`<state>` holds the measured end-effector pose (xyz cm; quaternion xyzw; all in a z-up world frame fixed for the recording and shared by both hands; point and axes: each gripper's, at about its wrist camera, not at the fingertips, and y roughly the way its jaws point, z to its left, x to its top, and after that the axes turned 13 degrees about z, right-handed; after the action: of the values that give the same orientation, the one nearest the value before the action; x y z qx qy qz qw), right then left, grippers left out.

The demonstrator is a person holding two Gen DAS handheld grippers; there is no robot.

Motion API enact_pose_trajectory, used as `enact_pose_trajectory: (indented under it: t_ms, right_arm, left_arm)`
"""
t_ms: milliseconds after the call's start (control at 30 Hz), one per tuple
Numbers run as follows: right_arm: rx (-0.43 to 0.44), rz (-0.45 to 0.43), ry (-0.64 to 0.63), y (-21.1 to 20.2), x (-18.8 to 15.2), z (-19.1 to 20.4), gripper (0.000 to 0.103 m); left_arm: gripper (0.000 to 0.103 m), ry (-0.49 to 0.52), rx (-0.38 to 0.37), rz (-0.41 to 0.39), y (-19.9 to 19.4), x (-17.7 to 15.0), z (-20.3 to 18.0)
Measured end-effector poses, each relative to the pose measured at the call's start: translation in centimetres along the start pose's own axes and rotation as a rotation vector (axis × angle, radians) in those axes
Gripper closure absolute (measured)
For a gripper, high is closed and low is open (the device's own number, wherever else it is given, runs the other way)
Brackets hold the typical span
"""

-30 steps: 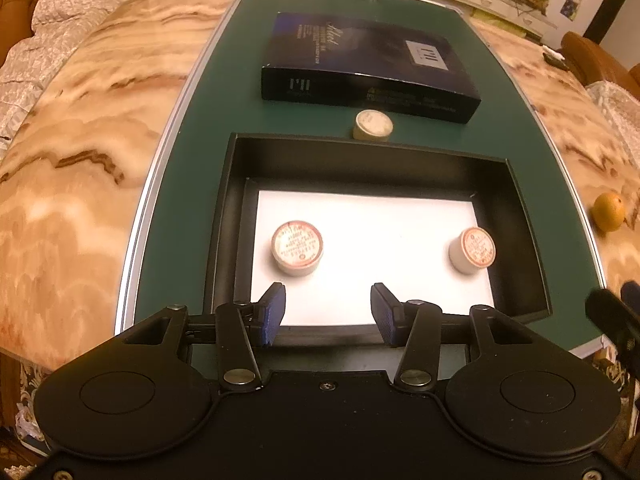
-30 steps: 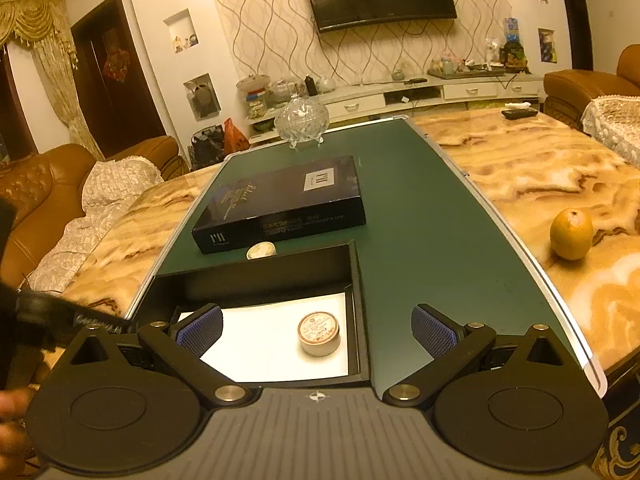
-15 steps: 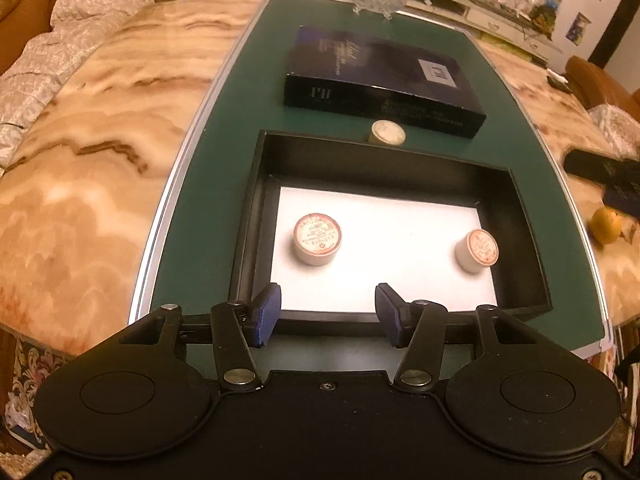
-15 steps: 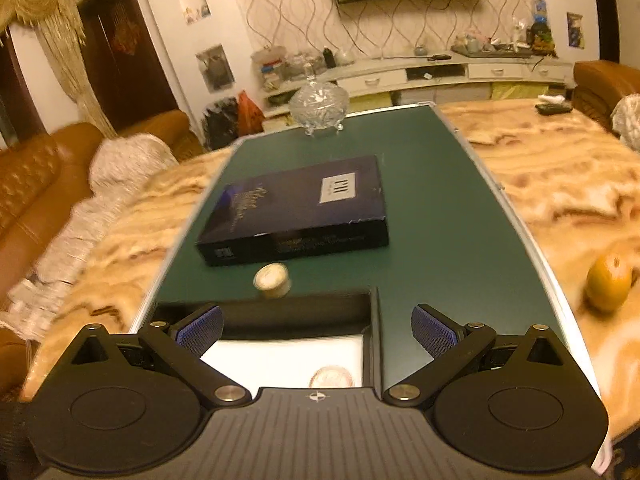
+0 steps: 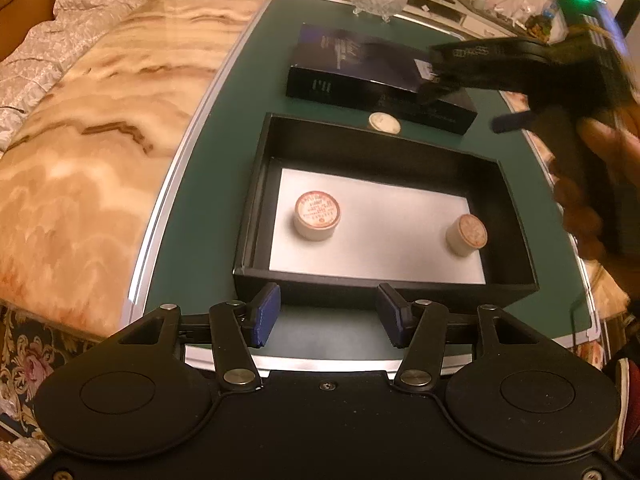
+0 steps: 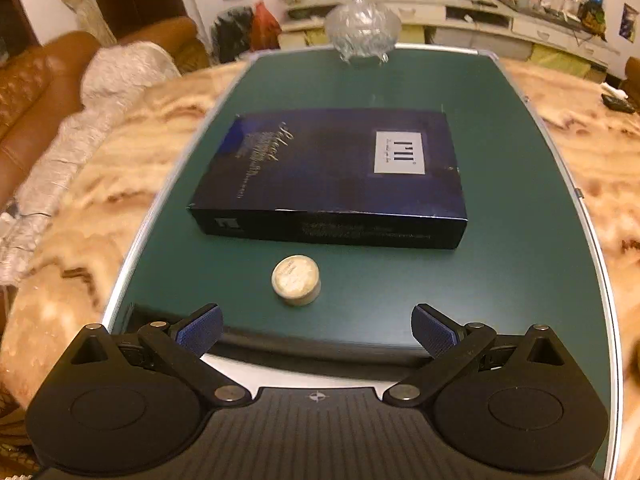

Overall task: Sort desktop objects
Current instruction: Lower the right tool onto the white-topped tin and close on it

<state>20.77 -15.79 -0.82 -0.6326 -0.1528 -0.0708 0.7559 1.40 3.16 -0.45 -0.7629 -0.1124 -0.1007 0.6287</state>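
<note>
While both grippers hang empty, one tin (image 6: pixel 296 280) sits outside the tray (image 5: pixel 256 184).
Left gripper (image 5: pixel 327 315) and right gripper (image 6: pixel 317 330) fingers apart; tin between tray and box (image 6: pixel 332 176).

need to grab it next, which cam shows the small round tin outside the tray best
Right wrist: the tin sits unobstructed, just ahead of the open right tool. Left wrist shows only its top beyond the tray's far wall.

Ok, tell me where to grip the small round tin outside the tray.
Grip the small round tin across its curved side wall, coming from above with the right gripper open. It sits flat, lid up, clear of the dark box and the tray.
</note>
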Motion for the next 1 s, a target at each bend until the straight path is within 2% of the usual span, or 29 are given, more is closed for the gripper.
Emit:
enact_pose_trajectory:
  t_ms: [267, 467, 700, 833, 1000]
  right_arm:
    - [0.001, 0.103, 0.023, 4.1, 4.0, 1.7, 0.0]
    - [-0.062, 0.178, -0.015, 8.0, 4.5, 3.6, 0.003]
    - [-0.051, 0.209, 0.022, 9.8, 4.9, 3.6, 0.005]
    - [-0.073, 0.23, 0.019, 10.6, 4.9, 3.8, 0.01]
    - [-0.083, 0.234, 0.017, 10.9, 4.8, 3.8, 0.021]
  left_arm:
    - [0.049, 0.006, -0.011, 0.017, 0.4, -1.4, 0.0]
    - [0.049, 0.005, -0.022, 0.03, 0.9, -1.7, 0.6]
    - [0.049, -0.011, -0.035, 0.033, 1.0, -1.5, 1.4]
    - [0.049, -0.003, -0.043, 0.04, 1.3, -1.6, 1.3]
    - [0.049, -0.008, -0.05, 0.042, 1.4, -1.5, 1.7]
